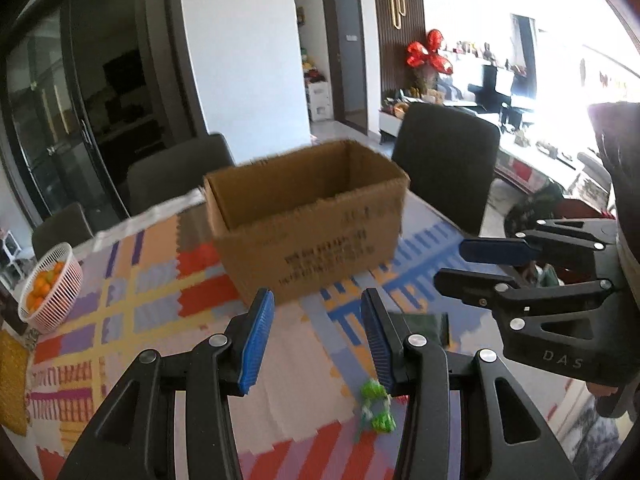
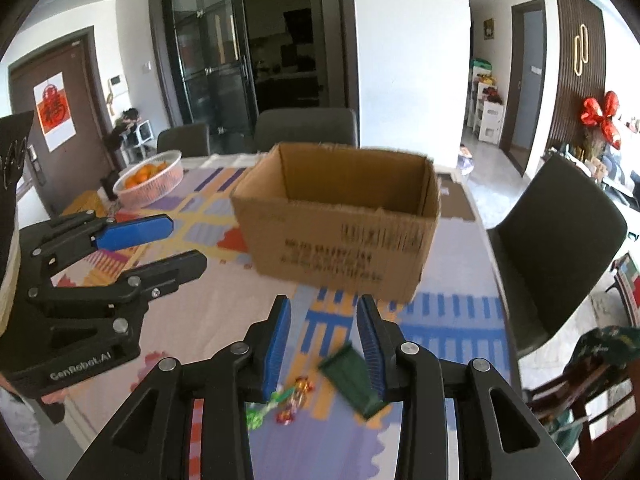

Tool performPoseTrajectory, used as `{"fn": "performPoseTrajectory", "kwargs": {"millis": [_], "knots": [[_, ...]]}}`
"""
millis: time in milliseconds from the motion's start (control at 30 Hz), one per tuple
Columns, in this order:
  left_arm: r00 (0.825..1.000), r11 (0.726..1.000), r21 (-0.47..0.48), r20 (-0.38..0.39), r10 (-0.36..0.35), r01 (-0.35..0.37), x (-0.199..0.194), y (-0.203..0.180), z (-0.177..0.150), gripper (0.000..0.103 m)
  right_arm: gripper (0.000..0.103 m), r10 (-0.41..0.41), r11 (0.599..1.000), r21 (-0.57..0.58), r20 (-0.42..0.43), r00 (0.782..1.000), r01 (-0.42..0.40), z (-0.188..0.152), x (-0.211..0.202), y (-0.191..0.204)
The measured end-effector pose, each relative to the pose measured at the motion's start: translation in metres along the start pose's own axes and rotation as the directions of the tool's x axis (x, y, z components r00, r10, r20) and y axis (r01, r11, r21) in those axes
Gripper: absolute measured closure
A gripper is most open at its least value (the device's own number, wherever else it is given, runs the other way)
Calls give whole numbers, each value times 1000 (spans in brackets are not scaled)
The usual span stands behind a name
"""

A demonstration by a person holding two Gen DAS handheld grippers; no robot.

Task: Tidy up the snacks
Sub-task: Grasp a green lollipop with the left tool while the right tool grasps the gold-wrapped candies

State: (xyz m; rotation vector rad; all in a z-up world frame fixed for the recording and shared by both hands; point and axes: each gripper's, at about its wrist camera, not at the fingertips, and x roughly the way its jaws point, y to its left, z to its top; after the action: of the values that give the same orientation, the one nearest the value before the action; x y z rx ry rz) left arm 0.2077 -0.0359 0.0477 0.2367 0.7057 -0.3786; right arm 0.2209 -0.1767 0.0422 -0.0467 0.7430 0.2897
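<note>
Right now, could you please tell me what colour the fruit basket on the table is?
The fruit basket is white or pale pink lattice, clearest in the right wrist view.

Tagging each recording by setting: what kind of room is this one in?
Most likely a home dining area open to a living room: a dining table under a colourful patterned cloth, dark dining chairs around it, and a basket of oranges beside a cardboard box.

Left gripper: matte black linkage arms with triangular cut-outs, round silver pivot screws, jaws faced with ribbed blue pads. White lettering "GenRobot.AI" on its body, seen from the right wrist view. Right gripper: same build, same blue pads; pale "DAS" lettering on its housing.
</note>
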Motion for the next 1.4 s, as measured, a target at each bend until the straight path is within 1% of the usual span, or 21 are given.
{"fn": "performPoseTrajectory", "kwargs": {"millis": [333,633,767,867,967,1033,1133,1200,1300,1400], "knots": [[994,998,42,-98,-48,52,18,-14,-43,58,67,37,999,-26,-110,993,-41,-45,22,15],[976,987,91,-191,-110,129,48,-20,-75,58,67,38,999,-16,-206,978,-42,-74,49,17],[966,984,76,-215,-141,161,61,-20,-83,58,67,37,999,-9,-238,970,-40,-84,61,17],[959,982,53,-230,-167,184,71,-19,-87,58,67,38,999,11,-254,966,-36,-88,69,14],[954,980,41,-241,-178,193,80,-19,-90,59,67,39,999,28,-257,966,-33,-90,75,13],[950,978,28,-243,-194,207,85,-19,-90,59,67,52,998,55,-258,965,-39,-91,78,12],[947,977,23,-250,-201,213,93,-19,-92,61,68,60,996,73,-258,964,-42,-93,82,12],[944,975,15,-256,-209,220,98,-20,-93,62,68,48,997,71,-263,964,-30,-95,85,13],[939,973,5,-261,-223,232,104,-20,-94,65,68,57,996,84,-272,960,-36,-97,88,11],[939,972,-5,-257,-228,235,108,-20,-93,66,68,59,995,90,-273,960,-36,-97,89,10]]}}
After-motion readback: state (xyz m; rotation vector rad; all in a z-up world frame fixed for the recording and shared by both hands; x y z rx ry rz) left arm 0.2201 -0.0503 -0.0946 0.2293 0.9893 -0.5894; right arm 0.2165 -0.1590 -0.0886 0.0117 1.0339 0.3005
